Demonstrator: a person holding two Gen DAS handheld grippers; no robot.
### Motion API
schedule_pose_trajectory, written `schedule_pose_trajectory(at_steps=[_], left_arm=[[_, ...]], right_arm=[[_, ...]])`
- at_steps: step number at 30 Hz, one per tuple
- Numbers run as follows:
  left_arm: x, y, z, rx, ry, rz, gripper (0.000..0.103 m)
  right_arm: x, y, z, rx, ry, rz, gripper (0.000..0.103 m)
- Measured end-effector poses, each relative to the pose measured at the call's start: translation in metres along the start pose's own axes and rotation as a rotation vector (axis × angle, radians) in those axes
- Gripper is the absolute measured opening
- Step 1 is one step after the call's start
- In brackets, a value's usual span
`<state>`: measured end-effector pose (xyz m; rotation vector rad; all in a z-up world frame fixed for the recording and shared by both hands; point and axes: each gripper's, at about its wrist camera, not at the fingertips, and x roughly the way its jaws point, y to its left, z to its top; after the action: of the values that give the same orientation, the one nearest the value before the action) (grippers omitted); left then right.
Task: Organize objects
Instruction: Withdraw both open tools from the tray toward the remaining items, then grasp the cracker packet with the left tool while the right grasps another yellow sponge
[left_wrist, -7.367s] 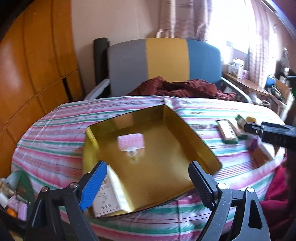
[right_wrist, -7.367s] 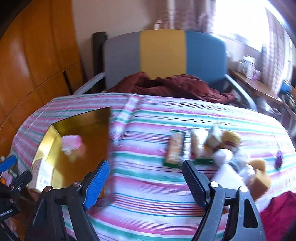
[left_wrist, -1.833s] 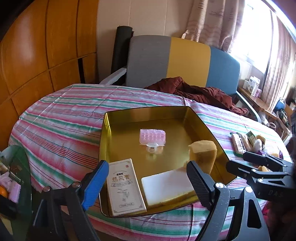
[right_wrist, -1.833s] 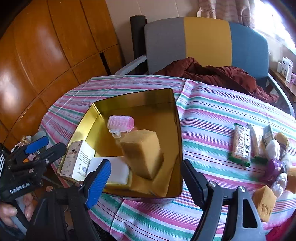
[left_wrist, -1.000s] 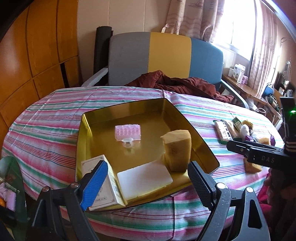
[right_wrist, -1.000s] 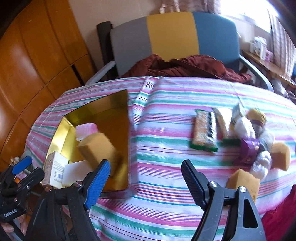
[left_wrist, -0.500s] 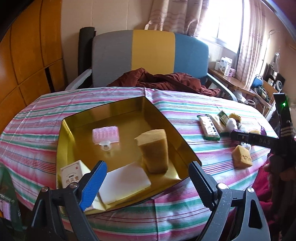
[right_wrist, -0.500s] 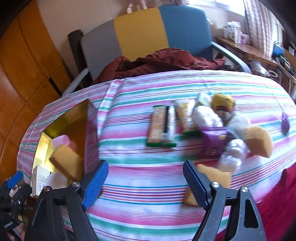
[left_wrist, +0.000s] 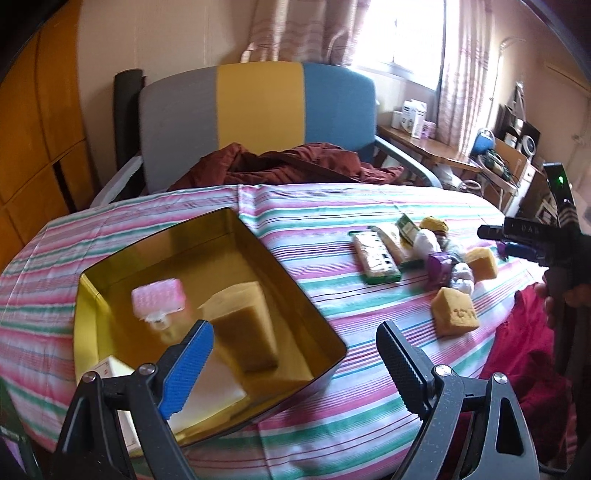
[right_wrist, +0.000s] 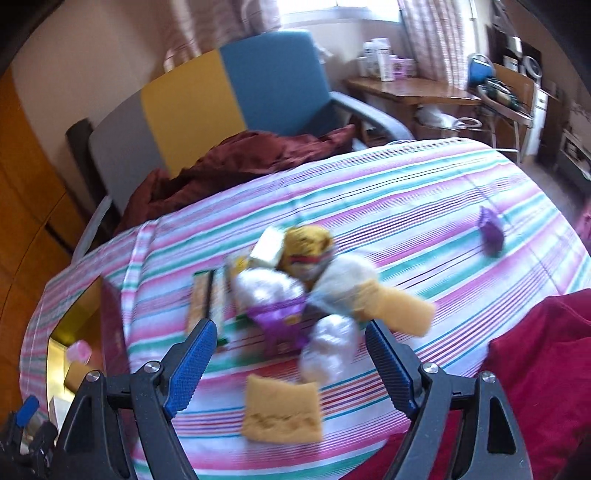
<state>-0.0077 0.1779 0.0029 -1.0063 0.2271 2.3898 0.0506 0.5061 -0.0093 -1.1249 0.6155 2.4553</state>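
**Both tools released, pile ahead**

My right tool (right_wrist: 288, 360) hangs spread wide over the counter (right_wrist: 424, 229), nothing between its pads, above a yellow sponge (right_wrist: 281, 413) beside the snack pile (right_wrist: 295, 291). My left tool (left_wrist: 295, 360), equally empty, hovers by the gold tin (left_wrist: 207, 236) holding another sponge (left_wrist: 243, 325).

Glossy gold metal tin (left_wrist: 288, 280), porous sponge (left_wrist: 243, 328), striped cloth tablecloth (left_wrist: 332, 214).
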Motion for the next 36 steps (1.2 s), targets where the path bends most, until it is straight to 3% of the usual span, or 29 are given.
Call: schedule_pose_trajectory(at_steps=[7, 12, 19, 28, 36], left_arm=[[0.023, -0.034, 0.018, 0.066, 0.028, -0.046, 0.095], [0.045, -0.054, 0.031, 0.086, 0.058, -0.064, 0.095], [0.091, -0.076, 0.044, 0.059, 0.139, -0.084, 0.095], [0.147, -0.086, 0.062, -0.014, 0.201, -0.049, 0.094], [0.192, -0.094, 0.07, -0.02, 0.245, 0.002, 0.094]], right_arm=[[0.005, -0.044, 0.004, 0.105, -0.048, -0.007, 0.084], [0.006, -0.085, 0.001, 0.28, -0.105, -0.02, 0.084], [0.018, -0.12, -0.003, 0.464, -0.054, 0.041, 0.084], [0.024, -0.104, -0.002, 0.404, -0.021, 0.085, 0.084], [0.03, -0.095, 0.0, 0.35, -0.002, 0.095, 0.084]])
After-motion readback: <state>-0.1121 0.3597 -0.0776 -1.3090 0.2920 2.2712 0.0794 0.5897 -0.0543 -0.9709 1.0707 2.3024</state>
